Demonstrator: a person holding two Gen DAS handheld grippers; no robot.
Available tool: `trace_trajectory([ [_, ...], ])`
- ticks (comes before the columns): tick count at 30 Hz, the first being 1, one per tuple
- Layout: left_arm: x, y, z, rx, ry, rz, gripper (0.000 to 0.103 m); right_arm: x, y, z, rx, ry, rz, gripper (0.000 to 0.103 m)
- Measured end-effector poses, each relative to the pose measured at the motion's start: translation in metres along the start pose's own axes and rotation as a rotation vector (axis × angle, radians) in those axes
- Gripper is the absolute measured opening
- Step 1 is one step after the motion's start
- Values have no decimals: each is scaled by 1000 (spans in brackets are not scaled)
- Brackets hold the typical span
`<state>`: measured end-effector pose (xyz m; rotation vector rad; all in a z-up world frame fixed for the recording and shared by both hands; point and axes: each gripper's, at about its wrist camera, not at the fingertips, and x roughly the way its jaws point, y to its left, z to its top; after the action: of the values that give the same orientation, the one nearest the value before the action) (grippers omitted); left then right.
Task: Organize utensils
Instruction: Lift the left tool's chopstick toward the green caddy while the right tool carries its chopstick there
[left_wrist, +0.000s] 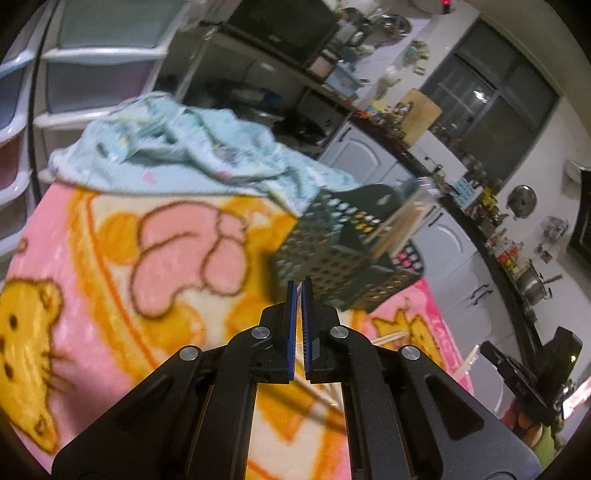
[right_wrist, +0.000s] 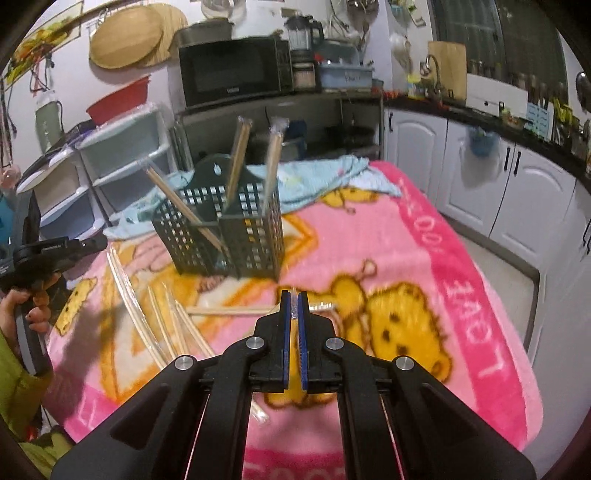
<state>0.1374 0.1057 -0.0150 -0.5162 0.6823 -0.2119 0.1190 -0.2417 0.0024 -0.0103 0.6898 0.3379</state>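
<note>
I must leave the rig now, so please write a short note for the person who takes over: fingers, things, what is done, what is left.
Left gripper: fingers shut; I cannot tell if it holds anything.
Right gripper: fingers shut on a wrapped chopstick pair, held crosswise above the pink blanket.
Green basket: upright on the blanket, ahead of the right gripper.
Done: three wrapped pairs already stand in the basket.
Left: put the held pair in, then the loose pairs lying on the blanket.
</note>
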Motion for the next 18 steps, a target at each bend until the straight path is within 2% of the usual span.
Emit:
trace_trajectory([
  [9, -8, -57, 7, 112, -20, -79, 1, -26, 6, 19, -24, -82, 11, 4],
  [18, -17, -92, 10, 185, -34, -124, 1, -50, 21, 45, -95, -170, 53, 4],
])
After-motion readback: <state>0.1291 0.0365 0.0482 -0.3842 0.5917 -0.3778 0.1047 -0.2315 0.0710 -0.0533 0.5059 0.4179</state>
